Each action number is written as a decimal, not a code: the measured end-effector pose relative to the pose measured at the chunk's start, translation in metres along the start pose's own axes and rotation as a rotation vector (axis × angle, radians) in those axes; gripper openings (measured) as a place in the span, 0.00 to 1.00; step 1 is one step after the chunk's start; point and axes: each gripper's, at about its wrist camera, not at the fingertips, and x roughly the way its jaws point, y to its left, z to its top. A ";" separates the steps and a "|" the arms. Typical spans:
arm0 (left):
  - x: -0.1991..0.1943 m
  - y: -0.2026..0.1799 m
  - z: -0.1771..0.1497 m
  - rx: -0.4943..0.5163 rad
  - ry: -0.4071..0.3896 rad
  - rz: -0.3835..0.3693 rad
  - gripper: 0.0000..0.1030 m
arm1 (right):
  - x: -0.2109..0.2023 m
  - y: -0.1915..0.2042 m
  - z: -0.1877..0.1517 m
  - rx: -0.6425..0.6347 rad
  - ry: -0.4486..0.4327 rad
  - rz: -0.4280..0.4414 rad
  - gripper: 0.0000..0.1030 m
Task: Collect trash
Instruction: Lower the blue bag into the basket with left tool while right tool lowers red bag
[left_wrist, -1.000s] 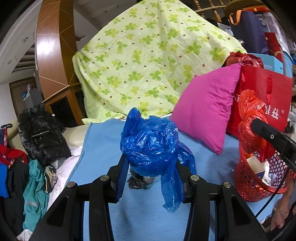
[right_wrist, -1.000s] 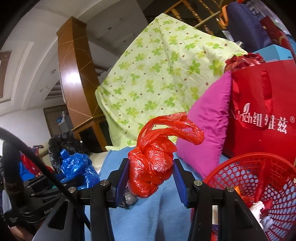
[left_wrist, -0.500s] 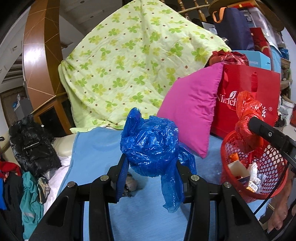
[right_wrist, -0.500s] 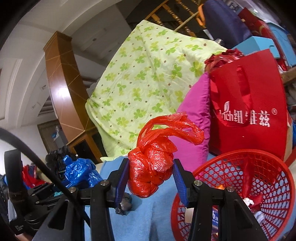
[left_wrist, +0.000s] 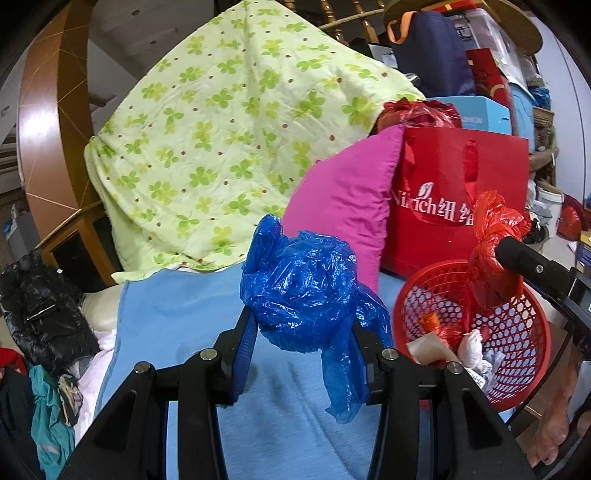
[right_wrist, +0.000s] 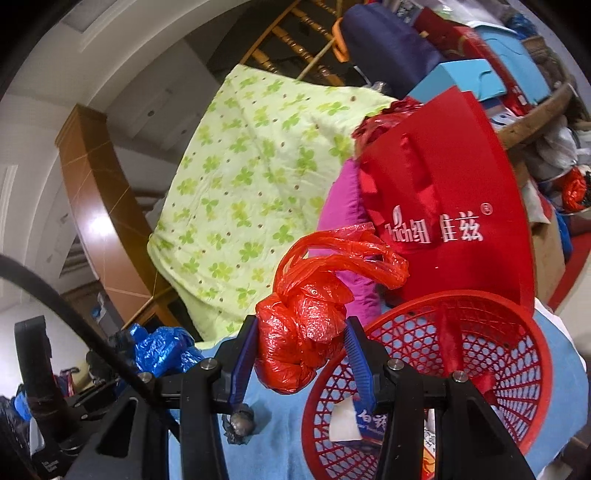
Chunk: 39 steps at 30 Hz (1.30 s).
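My left gripper (left_wrist: 301, 339) is shut on a crumpled blue plastic bag (left_wrist: 303, 288), held above the light blue sheet (left_wrist: 177, 317), left of the red mesh basket (left_wrist: 524, 339). The basket holds paper scraps and wrappers. My right gripper (right_wrist: 301, 354) is shut on a crumpled red plastic bag (right_wrist: 306, 325), just left of the basket's rim (right_wrist: 406, 306). In the left wrist view that red bag (left_wrist: 487, 266) hangs over the basket's far side. A small grey crumpled wad (right_wrist: 242, 424) lies on the sheet below the right gripper.
A pink pillow (left_wrist: 347, 210) and a red paper shopping bag (left_wrist: 454, 184) stand behind the basket. A green clover quilt (left_wrist: 221, 140) drapes the back. A black jacket (left_wrist: 40, 314) and clothes lie left. A person's bare foot (left_wrist: 554, 435) is at lower right.
Both grippers have carried their bags rightward toward the basket. The red bag has gone from left of the basket to its rim, and the right gripper has rolled.
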 end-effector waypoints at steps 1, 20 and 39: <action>0.001 -0.003 0.001 0.003 0.002 -0.010 0.47 | 0.000 -0.003 0.001 0.012 -0.001 -0.003 0.48; 0.018 -0.045 0.016 0.029 0.025 -0.112 0.47 | 0.003 -0.043 0.009 0.168 0.030 -0.048 0.48; 0.052 -0.083 0.023 0.047 0.104 -0.259 0.47 | 0.006 -0.083 0.008 0.311 0.105 -0.115 0.49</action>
